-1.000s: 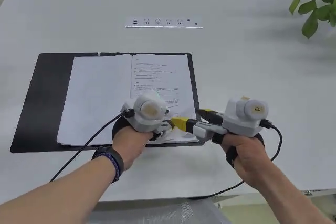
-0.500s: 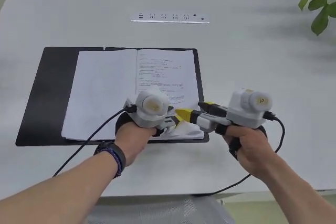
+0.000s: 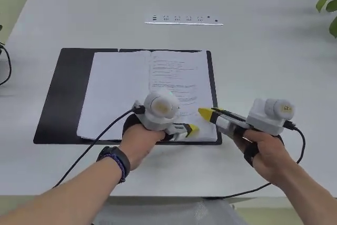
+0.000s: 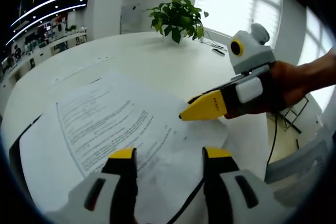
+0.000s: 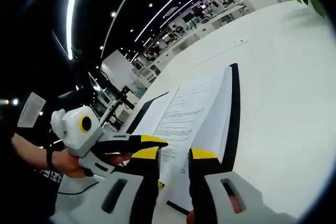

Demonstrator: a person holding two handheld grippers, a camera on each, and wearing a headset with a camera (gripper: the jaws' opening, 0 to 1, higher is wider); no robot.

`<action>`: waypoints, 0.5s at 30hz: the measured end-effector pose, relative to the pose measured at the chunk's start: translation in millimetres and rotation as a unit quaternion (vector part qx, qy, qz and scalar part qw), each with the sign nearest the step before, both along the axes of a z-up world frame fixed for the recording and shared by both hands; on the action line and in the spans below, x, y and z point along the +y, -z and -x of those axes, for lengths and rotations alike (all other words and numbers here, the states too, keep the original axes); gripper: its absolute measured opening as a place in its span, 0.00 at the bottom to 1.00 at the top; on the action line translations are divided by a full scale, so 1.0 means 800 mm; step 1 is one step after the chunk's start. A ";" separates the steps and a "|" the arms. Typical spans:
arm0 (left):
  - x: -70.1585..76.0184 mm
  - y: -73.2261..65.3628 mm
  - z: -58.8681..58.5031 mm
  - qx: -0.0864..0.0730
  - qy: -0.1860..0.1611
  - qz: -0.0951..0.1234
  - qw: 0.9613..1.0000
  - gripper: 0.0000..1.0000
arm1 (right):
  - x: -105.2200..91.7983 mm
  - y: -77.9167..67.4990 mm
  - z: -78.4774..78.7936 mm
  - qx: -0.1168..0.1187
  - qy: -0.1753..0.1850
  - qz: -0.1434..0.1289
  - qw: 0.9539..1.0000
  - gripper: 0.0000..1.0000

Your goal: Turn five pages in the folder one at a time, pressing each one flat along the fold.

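**Head view.** The black flat folder (image 3: 63, 98) lies open on the pale grey counter (image 3: 263, 51). A blank white page (image 3: 118, 93) is on its left and a printed white page (image 3: 179, 77) on its right, both lying flat. The left hand-held gripper (image 3: 187, 129) sits low over the printed page's bottom edge. The right hand-held gripper (image 3: 206, 113) has drawn back toward the folder's right edge. A second ago its tips met the left one's; now the two stand apart.

**Left gripper view.** Its jaws are spread wide with nothing between them, and the printed page lies beneath. The right one's yellow tip hangs just over the page's outer part.

**Right gripper view.** Its jaws stand a narrow gap apart with no sheet clamped. They point at the page's lower outer corner.

**Assessment.** No page is in hand, and the next turn appears not yet begun. It will need a fresh pinch at that corner.
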State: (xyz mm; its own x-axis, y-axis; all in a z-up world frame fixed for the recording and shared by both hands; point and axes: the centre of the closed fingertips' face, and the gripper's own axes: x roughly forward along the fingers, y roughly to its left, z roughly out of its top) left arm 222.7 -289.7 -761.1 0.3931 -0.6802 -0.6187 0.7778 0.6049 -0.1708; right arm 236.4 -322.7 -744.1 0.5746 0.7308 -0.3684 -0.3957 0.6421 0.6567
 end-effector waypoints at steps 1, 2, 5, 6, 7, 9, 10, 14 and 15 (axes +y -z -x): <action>0.004 -0.002 0.002 0.000 -0.003 0.001 1.000 0.50 | 0.003 0.000 0.001 -0.001 0.001 -0.003 1.000 0.13; 0.006 -0.004 0.004 0.000 -0.004 0.001 1.000 0.51 | 0.004 0.000 0.002 -0.001 0.001 -0.004 1.000 0.10; 0.018 -0.010 0.008 -0.006 -0.006 -0.003 1.000 0.53 | 0.010 0.001 0.001 -0.001 0.002 -0.006 1.000 0.00; 0.025 -0.014 0.008 -0.009 -0.011 -0.002 1.000 0.53 | 0.013 0.000 0.001 0.002 0.002 -0.008 1.000 0.00; 0.029 -0.016 0.007 -0.009 -0.019 0.001 1.000 0.54 | 0.015 -0.002 0.002 0.002 0.003 -0.010 1.000 0.00; 0.040 -0.022 0.006 -0.011 -0.032 0.005 0.999 0.54 | 0.023 -0.010 0.003 0.001 0.005 -0.015 1.000 0.00; 0.047 -0.026 0.006 -0.012 -0.040 0.008 0.999 0.55 | 0.026 -0.014 0.003 0.000 0.006 -0.018 1.000 0.00; 0.068 -0.033 0.007 -0.017 -0.054 0.007 0.998 0.56 | 0.034 -0.023 0.002 -0.003 0.010 -0.024 1.000 0.00; 0.072 -0.036 0.007 -0.019 -0.059 0.007 0.998 0.57 | 0.034 -0.023 0.001 -0.004 0.011 -0.025 1.000 0.00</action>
